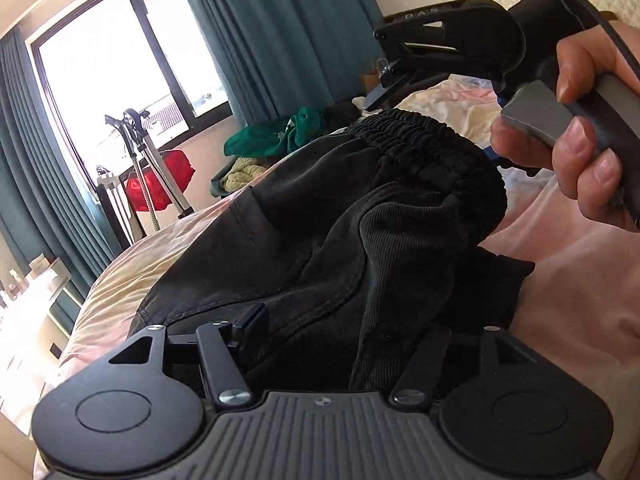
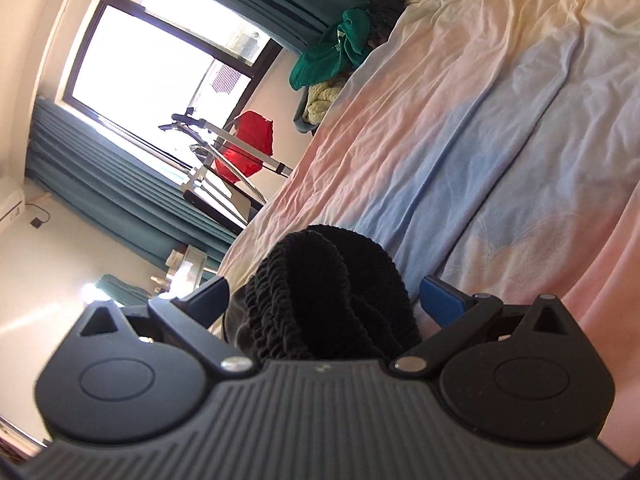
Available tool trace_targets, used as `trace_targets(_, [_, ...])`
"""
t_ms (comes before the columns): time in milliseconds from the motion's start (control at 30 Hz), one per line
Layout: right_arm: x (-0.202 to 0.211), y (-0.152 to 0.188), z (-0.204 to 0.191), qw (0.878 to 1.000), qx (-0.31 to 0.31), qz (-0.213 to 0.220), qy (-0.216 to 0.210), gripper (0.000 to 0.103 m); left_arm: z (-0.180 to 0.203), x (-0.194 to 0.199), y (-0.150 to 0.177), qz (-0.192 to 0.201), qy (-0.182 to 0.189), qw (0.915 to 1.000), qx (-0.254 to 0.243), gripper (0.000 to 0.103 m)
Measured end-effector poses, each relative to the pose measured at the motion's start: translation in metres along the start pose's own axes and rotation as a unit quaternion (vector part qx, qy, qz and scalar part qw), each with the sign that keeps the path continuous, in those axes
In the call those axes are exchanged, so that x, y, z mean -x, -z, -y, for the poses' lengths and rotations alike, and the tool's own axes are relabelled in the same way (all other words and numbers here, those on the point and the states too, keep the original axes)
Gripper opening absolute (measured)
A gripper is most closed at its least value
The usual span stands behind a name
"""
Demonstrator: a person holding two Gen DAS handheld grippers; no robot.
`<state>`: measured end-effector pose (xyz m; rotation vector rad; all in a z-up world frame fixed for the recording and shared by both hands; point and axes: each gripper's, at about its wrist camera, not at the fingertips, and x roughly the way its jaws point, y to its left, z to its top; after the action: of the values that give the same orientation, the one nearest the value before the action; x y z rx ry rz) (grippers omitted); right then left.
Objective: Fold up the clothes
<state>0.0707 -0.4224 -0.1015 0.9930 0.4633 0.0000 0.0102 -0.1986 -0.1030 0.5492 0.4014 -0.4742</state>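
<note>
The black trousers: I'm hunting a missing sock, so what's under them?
Under the black trousers only the pink-and-blue bedsheet shows around their edges. Anything directly beneath the bunched fabric is covered.

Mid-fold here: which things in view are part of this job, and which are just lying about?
In the job:
- black trousers, elastic waistband bunched
- left gripper, open over the trousers
- right gripper, jaws either side of the waistband
- bed sheet, the folding surface

Lying about:
- green garment
- red cloth on the stand
- teal curtains
</note>
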Motion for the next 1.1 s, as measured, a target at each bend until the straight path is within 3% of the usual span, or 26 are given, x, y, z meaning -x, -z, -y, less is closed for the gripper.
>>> trace_targets(133, [0.002,0.012,-0.008,0.998,0.03,-0.018,0.042,0.103,-0.019,0.01,0.014,0.016,-0.003,0.9995,0.027,0.065])
trace_targets(333, [0.012,0.032,-0.021,0.996,0.06,-0.059,0.018,0.103,-0.029,-0.002,0.023,0.034,0.002,0.9973,0.065,0.068])
trace_targets(567, [-0.028,0.042,-0.026,0.989,0.077,-0.105,0.074,0.103,-0.026,-0.003,0.029,0.038,-0.005,0.9986,0.037,0.079])
trace_targets(667, [-0.029,0.044,-0.028,0.987,0.087,-0.098,0.091,0.09,-0.019,0.007,0.03,0.051,-0.015,0.9984,0.018,0.081])
trace_targets(800, [-0.019,0.042,-0.04,0.987,0.118,-0.072,0.085,0.057,-0.014,0.014,0.028,0.067,-0.031,0.9971,-0.018,0.082])
trace_targets(900, [-0.015,0.036,-0.059,0.987,0.142,-0.052,0.062,0.03,-0.014,0.015,0.029,0.071,-0.041,0.9965,-0.018,0.083])
trace_targets(1033, [-0.021,0.034,-0.092,0.98,0.195,-0.029,0.036,0.022,-0.008,0.015,0.029,0.089,-0.08,0.9925,-0.025,0.083])
trace_targets(1100, [-0.026,0.036,-0.107,0.975,0.22,-0.02,0.026,0.021,0.004,0.012,0.032,0.101,-0.114,0.9865,-0.06,0.084])
